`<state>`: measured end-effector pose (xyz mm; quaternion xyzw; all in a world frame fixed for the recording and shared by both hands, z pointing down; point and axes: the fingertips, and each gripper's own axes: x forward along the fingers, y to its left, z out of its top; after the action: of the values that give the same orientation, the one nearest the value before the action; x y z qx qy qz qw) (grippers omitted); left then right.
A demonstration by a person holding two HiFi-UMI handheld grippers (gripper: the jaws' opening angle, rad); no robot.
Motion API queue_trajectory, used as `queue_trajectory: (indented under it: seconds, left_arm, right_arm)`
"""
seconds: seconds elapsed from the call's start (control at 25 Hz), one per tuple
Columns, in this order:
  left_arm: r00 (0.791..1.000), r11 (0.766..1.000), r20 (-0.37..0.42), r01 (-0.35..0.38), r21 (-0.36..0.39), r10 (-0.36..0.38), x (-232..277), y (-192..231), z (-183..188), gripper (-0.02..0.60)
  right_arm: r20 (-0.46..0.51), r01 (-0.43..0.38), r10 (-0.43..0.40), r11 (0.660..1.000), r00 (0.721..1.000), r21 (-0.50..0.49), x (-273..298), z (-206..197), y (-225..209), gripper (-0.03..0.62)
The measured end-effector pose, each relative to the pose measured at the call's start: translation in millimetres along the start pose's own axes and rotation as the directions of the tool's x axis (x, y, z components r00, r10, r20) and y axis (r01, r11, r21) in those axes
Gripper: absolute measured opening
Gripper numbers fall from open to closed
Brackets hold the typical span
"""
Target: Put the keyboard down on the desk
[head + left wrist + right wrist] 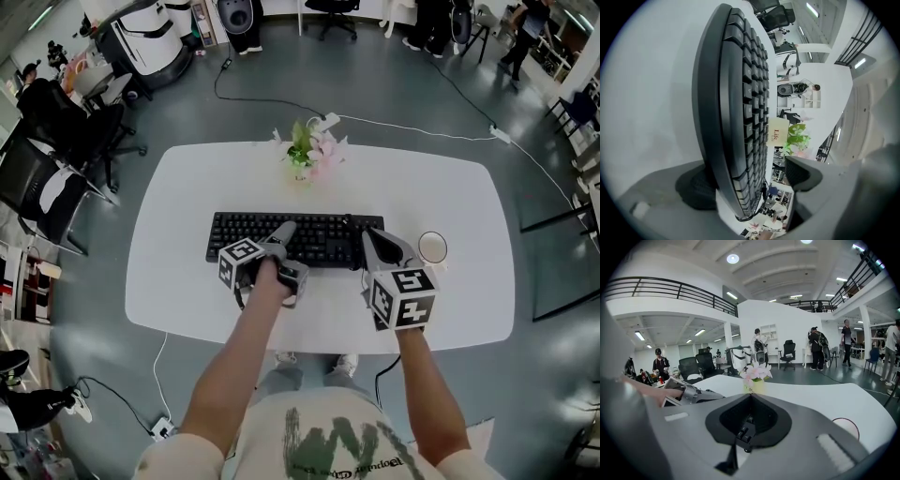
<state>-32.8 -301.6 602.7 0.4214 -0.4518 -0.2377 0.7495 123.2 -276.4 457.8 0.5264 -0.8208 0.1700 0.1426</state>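
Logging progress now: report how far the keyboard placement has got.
Done: keyboard lies flat on the white desk. In hand: left gripper jaws stand open around its near edge; right gripper jaws look closed over its right end. Left: draw both grippers away.

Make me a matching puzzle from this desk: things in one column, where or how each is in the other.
1. keyboard
2. flowers
3. round white object
4. left gripper

A. near the far edge of the desk
B. just right of the keyboard
C. black, mid-desk
D. jaws apart

Pairs: 1-C, 2-A, 3-B, 4-D
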Motion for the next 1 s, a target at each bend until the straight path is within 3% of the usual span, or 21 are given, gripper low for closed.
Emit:
queue_trajectory:
  seconds: [1.0]
  left_arm:
    - [0.999, 0.999, 0.022, -0.03, -0.016, 0.03, -22, 16, -2, 0.439]
  right_arm:
    - [0.009, -0.026, 0.026, 1.0, 1.0, -0.004, -2, 2, 5, -0.002]
